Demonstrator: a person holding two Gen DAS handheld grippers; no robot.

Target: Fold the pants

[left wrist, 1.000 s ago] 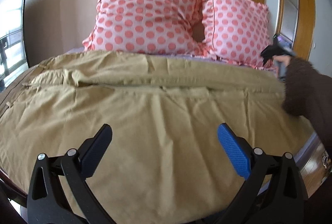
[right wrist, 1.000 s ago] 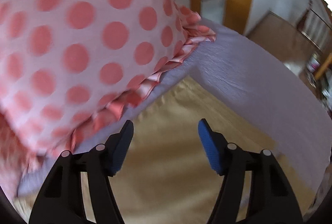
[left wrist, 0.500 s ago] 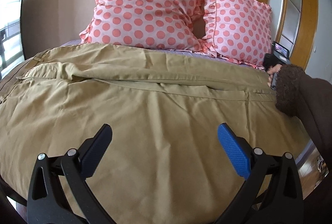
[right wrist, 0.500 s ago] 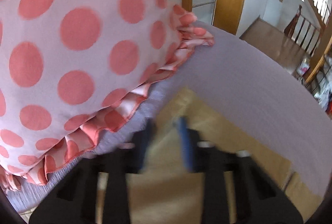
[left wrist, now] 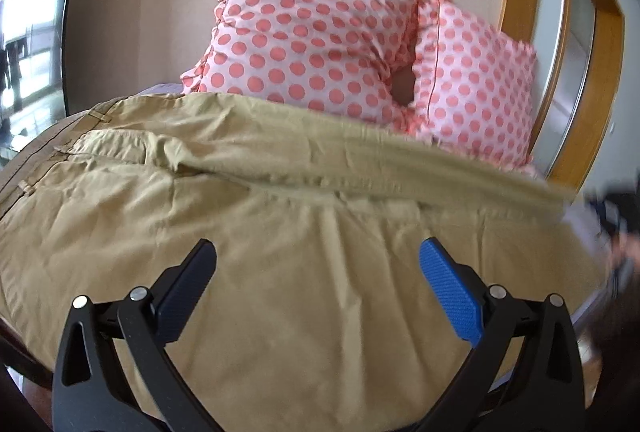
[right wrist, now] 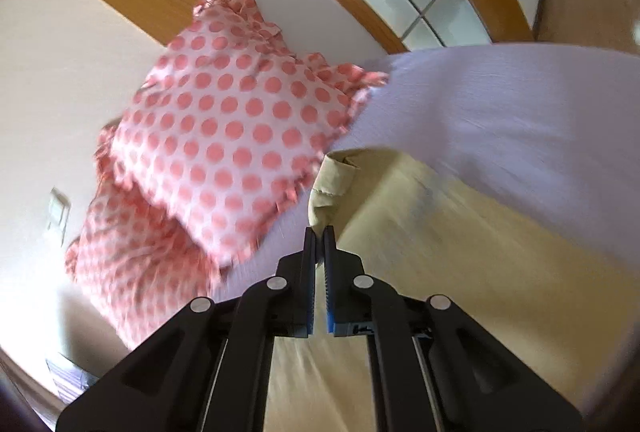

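Khaki pants on the bed, right side gripped, left side free.

Left wrist view: my left gripper (left wrist: 316, 284) hangs with fingers spread wide above the pants (left wrist: 280, 240), spread before two polka-dot pillows (left wrist: 320, 39). Right wrist view: my right gripper (right wrist: 319, 244) has its fingers pinched on the pants' (right wrist: 440, 240) lifted hem over the lavender sheet (right wrist: 500, 103).

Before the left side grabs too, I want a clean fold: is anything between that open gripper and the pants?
Nothing visible: the left hand-held gripper hangs open directly over bare tan pants; the pillows sit beyond them.
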